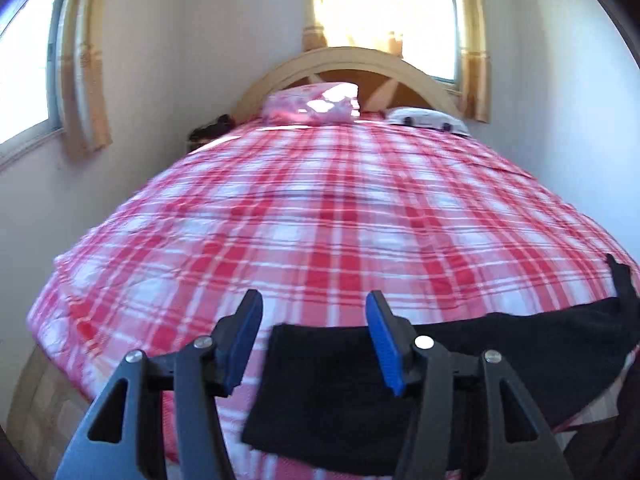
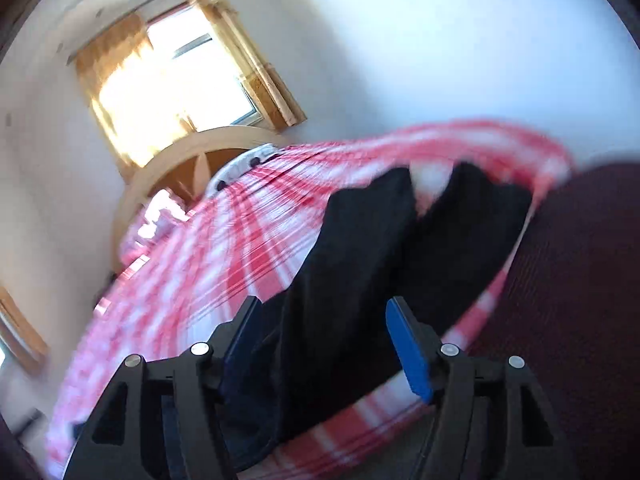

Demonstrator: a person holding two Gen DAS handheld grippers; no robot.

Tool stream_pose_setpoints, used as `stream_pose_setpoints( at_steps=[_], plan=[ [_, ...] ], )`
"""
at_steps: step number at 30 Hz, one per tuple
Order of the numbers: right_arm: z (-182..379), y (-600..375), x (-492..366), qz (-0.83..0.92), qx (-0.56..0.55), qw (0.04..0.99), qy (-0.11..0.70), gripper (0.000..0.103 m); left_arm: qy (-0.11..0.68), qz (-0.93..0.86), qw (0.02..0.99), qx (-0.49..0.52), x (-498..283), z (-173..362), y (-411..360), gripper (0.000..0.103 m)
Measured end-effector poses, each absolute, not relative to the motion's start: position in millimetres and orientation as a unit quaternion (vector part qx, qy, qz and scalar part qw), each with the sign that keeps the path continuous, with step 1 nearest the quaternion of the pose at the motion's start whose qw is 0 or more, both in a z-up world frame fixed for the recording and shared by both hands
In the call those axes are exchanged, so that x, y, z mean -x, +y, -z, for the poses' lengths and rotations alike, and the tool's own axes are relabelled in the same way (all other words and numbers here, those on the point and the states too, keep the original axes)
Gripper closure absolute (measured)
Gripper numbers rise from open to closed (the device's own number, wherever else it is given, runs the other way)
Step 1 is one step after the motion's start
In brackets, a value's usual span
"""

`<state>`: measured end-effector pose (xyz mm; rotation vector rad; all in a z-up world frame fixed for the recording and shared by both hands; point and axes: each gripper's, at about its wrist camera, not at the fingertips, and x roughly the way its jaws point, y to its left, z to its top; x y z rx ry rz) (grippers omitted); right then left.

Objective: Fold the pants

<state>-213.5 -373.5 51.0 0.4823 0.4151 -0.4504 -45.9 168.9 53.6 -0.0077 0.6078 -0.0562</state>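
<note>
Now the black fabric pants (image 1: 340, 380) lie flat along the near edge of the bed, on its red-and-white plaid bedspread (image 1: 320, 208). Above them, the left hand-held gripper (image 1: 314, 344) has its blue-padded jaws apart, clamped on nothing. So too the right hand-held gripper (image 2: 324, 348), over the two spread legs. At the far end stand an arched wooden headboard (image 1: 344, 60), a pink pillow (image 1: 312, 104), and a sunlit window with tan curtains (image 1: 472, 40).

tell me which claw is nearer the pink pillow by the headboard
Left. The left claw faces the pink pillow straight up the bed; the right claw sits over the black pants, further off.
</note>
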Motion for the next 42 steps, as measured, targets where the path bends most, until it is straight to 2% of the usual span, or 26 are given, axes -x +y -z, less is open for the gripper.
stream_pose_setpoints(
  at_steps=[3, 6, 8, 10, 14, 17, 18, 24, 25, 27, 32, 34, 35, 36, 40, 42],
  plan=[
    [-74.0, -368.8, 178.0, 0.222, -0.147, 0.938, 0.222, 0.037, 0.348, 0.070, 0.935, 0.019, 22.4, -27.2, 144.4, 0.047],
    [-79.2, -360.1, 118.1, 0.220, -0.069, 0.936, 0.265, 0.037, 0.401, 0.089, 0.911, 0.037, 5.6, 9.7, 132.2, 0.054],
    [-72.4, -354.7, 80.7, 0.228, -0.028, 0.928, 0.294, 0.037, 0.427, 0.079, 0.900, 0.038, 1.2, 35.5, 131.1, 0.056],
    [-64.9, -365.1, 64.0, 0.229, -0.036, 0.924, 0.303, 0.037, 0.424, 0.072, 0.902, 0.042, 4.4, 51.0, 134.0, 0.057],
    [-62.4, -411.5, 78.6, 0.232, -0.168, 0.919, 0.272, 0.039, 0.412, 0.064, 0.909, 0.000, 8.1, 48.8, 123.2, 0.052],
    [-63.2, -449.1, 107.7, 0.260, -0.213, 0.911, 0.239, 0.067, 0.415, 0.057, 0.908, -0.005, 2.5, 47.7, 117.3, 0.044],
    [-62.1, -468.4, 119.9, 0.276, -0.229, 0.903, 0.238, 0.070, 0.416, 0.053, 0.908, -0.006, 1.4, 46.8, 114.9, 0.043],
    [-48.5, -541.9, 167.5, 0.350, -0.264, 0.858, 0.266, 0.069, 0.425, 0.042, 0.904, -0.004, -1.8, 48.0, 110.8, 0.040],
    [-43.9, -550.5, 173.4, 0.349, -0.277, 0.852, 0.275, 0.068, 0.426, 0.041, 0.904, -0.002, -2.5, 48.1, 111.0, 0.039],
    [-35.6, -559.3, 176.7, 0.340, -0.286, 0.846, 0.295, 0.051, 0.428, 0.039, 0.903, -0.003, -4.3, 48.1, 109.7, 0.038],
    [0.7, -563.1, 163.5, 0.328, -0.273, 0.832, 0.354, 0.050, 0.430, 0.033, 0.902, -0.008, -5.4, 48.0, 106.5, 0.037],
    [8.6, -556.5, 159.9, 0.321, -0.263, 0.838, 0.354, 0.064, 0.432, 0.035, 0.901, -0.006, -5.4, 47.7, 107.6, 0.037],
    [6.6, -554.1, 157.9, 0.312, -0.259, 0.842, 0.356, 0.088, 0.433, 0.035, 0.901, -0.004, -5.8, 47.6, 108.0, 0.037],
    [2.7, -550.1, 155.2, 0.302, -0.250, 0.846, 0.362, 0.095, 0.434, 0.036, 0.900, -0.003, -6.5, 47.3, 108.3, 0.037],
    [-19.6, -532.8, 155.5, 0.388, -0.134, 0.826, 0.387, 0.094, 0.435, 0.036, 0.900, -0.004, -7.0, 47.3, 107.9, 0.036],
    [-16.2, -542.8, 159.6, 0.406, -0.147, 0.807, 0.403, 0.090, 0.435, 0.036, 0.900, -0.003, -7.5, 47.6, 108.0, 0.036]
  ],
)
